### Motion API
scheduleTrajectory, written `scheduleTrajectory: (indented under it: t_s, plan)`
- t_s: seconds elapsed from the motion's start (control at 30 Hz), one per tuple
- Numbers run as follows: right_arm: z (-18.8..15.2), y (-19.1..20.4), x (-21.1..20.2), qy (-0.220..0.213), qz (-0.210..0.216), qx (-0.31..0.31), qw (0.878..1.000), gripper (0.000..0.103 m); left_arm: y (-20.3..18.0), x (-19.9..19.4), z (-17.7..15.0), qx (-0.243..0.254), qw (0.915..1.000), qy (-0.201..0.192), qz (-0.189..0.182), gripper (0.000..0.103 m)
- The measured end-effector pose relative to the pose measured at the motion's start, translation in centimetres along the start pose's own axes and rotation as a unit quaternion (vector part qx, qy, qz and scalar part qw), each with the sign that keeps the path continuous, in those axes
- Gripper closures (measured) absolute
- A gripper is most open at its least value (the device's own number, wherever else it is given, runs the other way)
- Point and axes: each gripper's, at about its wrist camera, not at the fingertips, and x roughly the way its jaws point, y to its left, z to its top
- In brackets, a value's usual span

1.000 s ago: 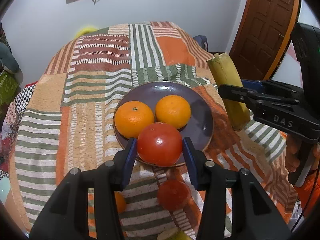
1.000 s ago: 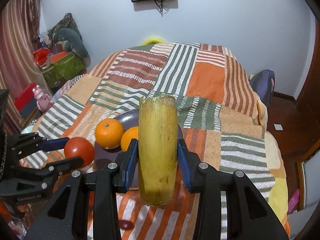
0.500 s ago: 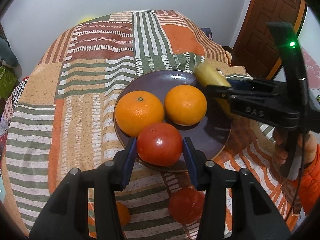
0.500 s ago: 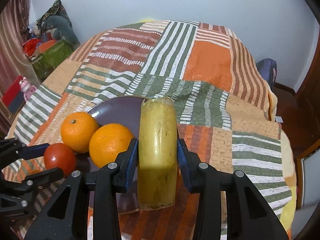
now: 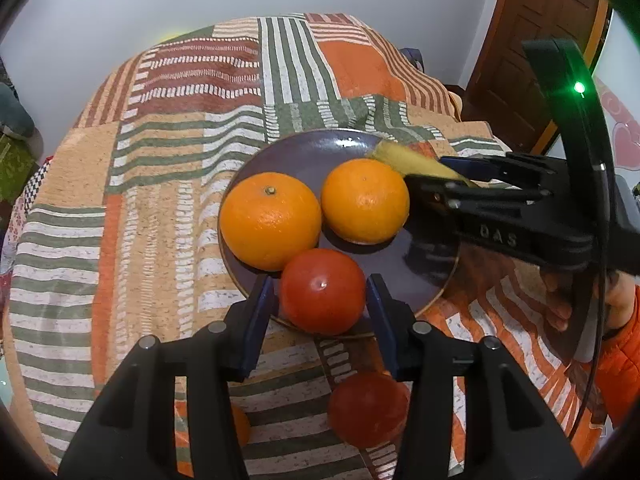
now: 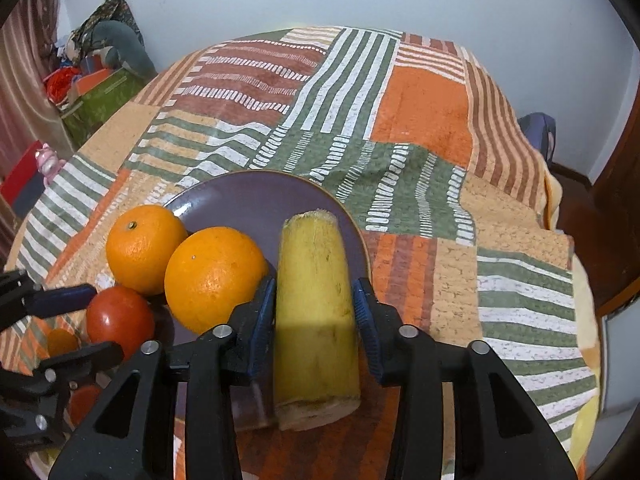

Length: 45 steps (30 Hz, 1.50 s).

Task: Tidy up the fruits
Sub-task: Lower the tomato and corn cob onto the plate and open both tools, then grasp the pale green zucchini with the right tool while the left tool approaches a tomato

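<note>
1. Patchwork striped tablecloth (image 6: 420,120) covers the round table, with a purple plate (image 5: 304,156) sitting on it.
2. Two oranges (image 5: 270,226) sit side by side on the plate.
3. Left gripper (image 5: 320,304) is clamped on a red tomato (image 5: 322,290) at the plate's near rim.
4. Right gripper (image 6: 315,306) squeezes a yellow banana piece (image 6: 316,280) over the plate's right edge, beside an orange.
5. Another tomato (image 5: 366,410) lies on the cloth.

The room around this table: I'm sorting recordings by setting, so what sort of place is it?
Probably a lived-in room at home: a table under a patchwork cloth, a wooden door, and boxes and bags piled by the wall.
</note>
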Motion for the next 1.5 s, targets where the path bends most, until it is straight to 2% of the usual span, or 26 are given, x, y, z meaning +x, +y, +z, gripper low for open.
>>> scheduleTrajectory:
  t_s: [0.2,0.3,0.37,0.57,0.7,0.83,0.93,1.13,1.27,1.5]
  plan:
    - [-0.5,0.4,-2.4,-0.016,-0.002,-0.012,1.0,0.047,0.2,-2.4,0.1,-0.004,0.9997,-0.024,0.011,0.048]
    - [-0.7,0.7,-3.6,-0.024,0.002,-0.011,1.0,0.045,0.7,-4.0,0.0,-0.01,0.9991,-0.038,0.018,0.045]
    - [-0.8,1.1,-4.6,-0.028,0.006,-0.014,0.999,0.038,1.1,-5.0,-0.1,-0.016,0.9985,-0.046,0.025,0.043]
    - [-1.2,2.7,-7.8,-0.049,0.016,-0.026,0.998,0.034,2.2,-8.2,-1.3,-0.031,0.9968,-0.061,0.042,0.035]
    - [-2.0,3.8,-9.9,-0.062,0.025,-0.031,0.997,0.031,2.0,-9.5,-2.7,-0.031,0.9968,-0.057,0.046,0.03]
    - [-3.5,4.9,-11.9,-0.076,0.029,-0.035,0.996,0.023,1.2,-10.8,-5.0,-0.033,0.9977,-0.046,0.036,0.026]
    - [-4.6,5.6,-12.5,-0.078,0.029,-0.04,0.996,0.022,0.4,-11.1,-6.5,-0.036,0.9982,-0.038,0.03,0.024]
    - [-6.9,6.4,-12.9,-0.065,0.047,-0.039,0.996,0.022,-1.3,-10.8,-9.3,-0.032,0.9988,-0.021,0.031,0.024]
    - [-8.5,7.9,-12.5,-0.047,0.059,-0.045,0.996,0.022,-0.6,-11.1,-10.8,-0.039,0.9978,-0.023,0.049,0.024]
    - [-10.5,11.4,-10.4,-0.001,0.106,-0.051,0.993,0.023,1.8,-12.0,-13.1,-0.051,0.9962,-0.022,0.068,0.024]
